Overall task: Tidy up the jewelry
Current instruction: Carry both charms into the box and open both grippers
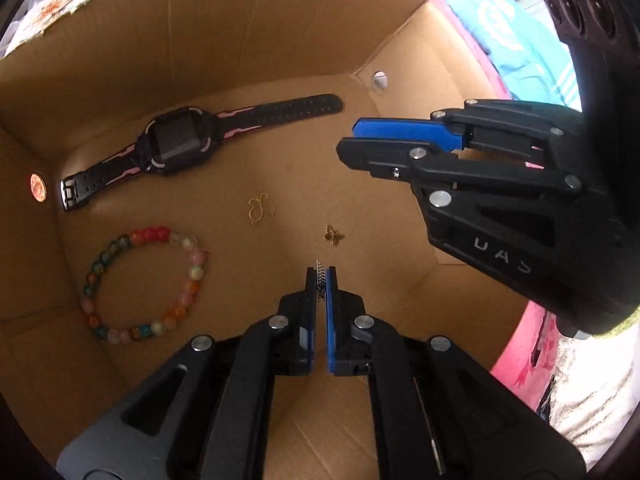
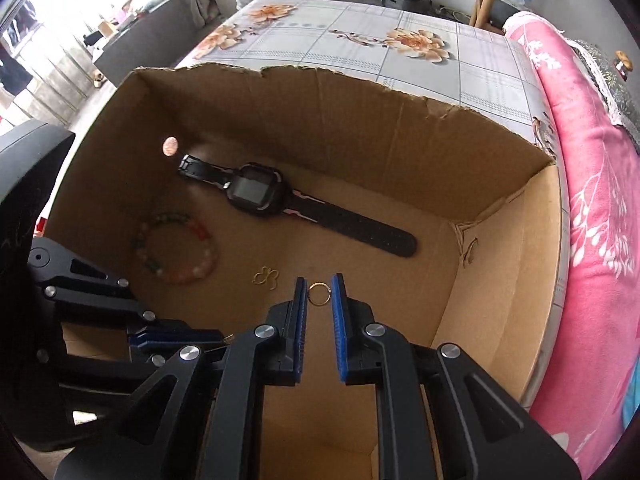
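Left gripper (image 1: 320, 276) clenched on thin silver chain (image 1: 319, 280), right gripper (image 2: 319, 292) pinching small gold ring (image 2: 319, 293) at lower-centre frame above brown cardboard box (image 2: 500, 280); risk: ring, barely nipped, slips and drops.

Open brown cardboard box (image 2: 500, 248) on flower-print tablecloth (image 2: 360, 40). On box floor, left wrist view: black-and-pink strap watch (image 1: 176, 148) at back, multicoloured bead bracelet (image 1: 144, 284) in front of it, left; thin gold wire clasp (image 1: 258, 208) centre, small gold butterfly charm (image 1: 334, 235) to its right, apart
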